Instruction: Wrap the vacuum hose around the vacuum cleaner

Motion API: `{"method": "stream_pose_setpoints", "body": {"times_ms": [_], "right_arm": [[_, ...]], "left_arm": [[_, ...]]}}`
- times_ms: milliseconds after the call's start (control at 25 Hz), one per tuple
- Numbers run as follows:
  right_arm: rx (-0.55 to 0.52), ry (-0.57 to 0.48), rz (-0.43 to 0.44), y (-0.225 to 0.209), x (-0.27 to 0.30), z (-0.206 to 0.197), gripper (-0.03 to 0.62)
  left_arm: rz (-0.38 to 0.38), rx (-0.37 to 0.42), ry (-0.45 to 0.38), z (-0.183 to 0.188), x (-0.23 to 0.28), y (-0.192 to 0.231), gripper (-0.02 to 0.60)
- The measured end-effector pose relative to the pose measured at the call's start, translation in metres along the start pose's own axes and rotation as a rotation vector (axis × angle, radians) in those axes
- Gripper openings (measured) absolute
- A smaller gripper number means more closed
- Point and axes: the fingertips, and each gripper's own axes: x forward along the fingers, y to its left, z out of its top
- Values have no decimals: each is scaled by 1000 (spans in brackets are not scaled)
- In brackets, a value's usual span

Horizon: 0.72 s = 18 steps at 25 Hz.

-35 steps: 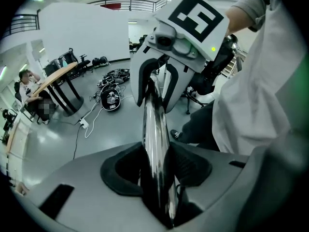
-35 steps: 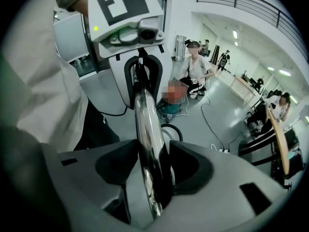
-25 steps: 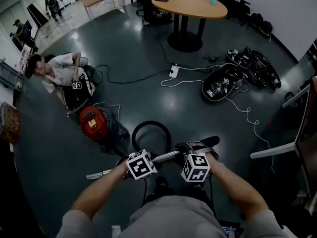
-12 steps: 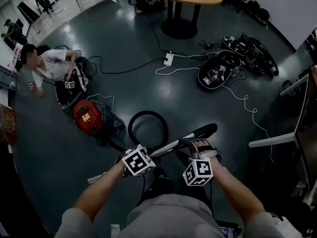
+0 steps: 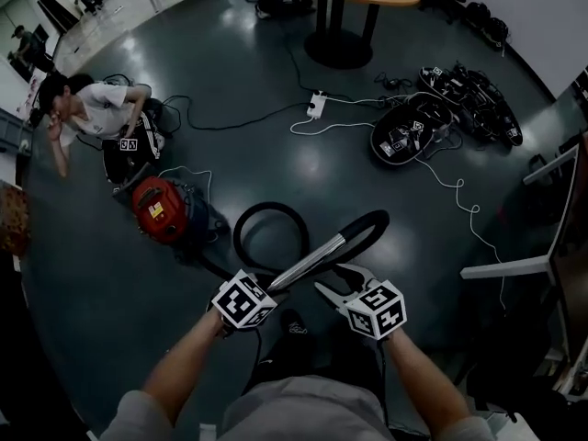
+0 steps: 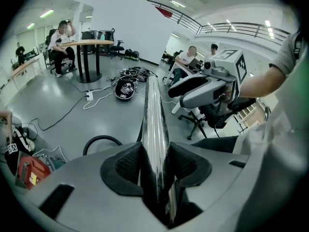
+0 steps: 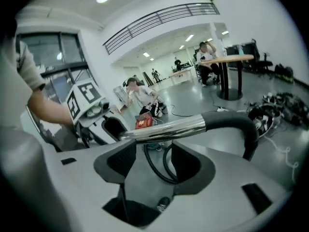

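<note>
Barely begun, judging by the lay of things. Gripping the chrome wand (image 5: 310, 261) with the left tool (image 6: 155, 166), pads pressed on either side of the tube, low on its length. Holding the right tool (image 7: 153, 161) with jaws apart and nothing pinched. Just beyond its tips, crossing them sideways, that same wand. Further along, the black curved handle (image 5: 369, 224) at the metal's end. Both lifted clear of the floor (image 5: 276, 159), slanting up and away from the body in the head view.

Down on the floor, trailing from the handle in one loose ring, the black vacuum hose (image 5: 266, 207), then apparently running on left to the red vacuum cleaner (image 5: 156, 211). Not one turn laid round the canister, as far as can be seen: ring beside the machine, near but not on it. Parked toward the floor's left edge, the cleaner, with a crouching person (image 5: 106, 122) just behind and a white cord (image 5: 188, 173) lying close.

Left to do, by judgement: nearly everything. Carrying the wand end over to the cleaner, winding the slack round its body, settling the wand alongside. Worth watching: a stiff hose springing back out of its coils, and the closeness of that crouching person.
</note>
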Motion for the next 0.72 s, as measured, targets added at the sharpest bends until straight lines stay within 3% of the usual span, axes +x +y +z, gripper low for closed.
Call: {"method": "stream_pose_setpoints", "body": {"times_ms": [160,240,320,520,640,720], "right_arm": [[244,-53,97,-4,19,-1,212],[411,-87,165,-12,29,2,283],[541,-116,222,-19,36,8,305],[686,-102,306,-16,55,7,304],[751,-149,363,-16,59,1,301],[765,-154,380,-16,61,-6,252]], "left_arm": [[35,-92,-41,-1,9,4,173],[59,-130,-66,2,13,6,173],[84,-168,-85,5,16,7,173],[139,-250,-107,10,25,-8,173],[170,-286,-121,17,36,-20,173],[190,-306,-129,21,43,-29,173]]}}
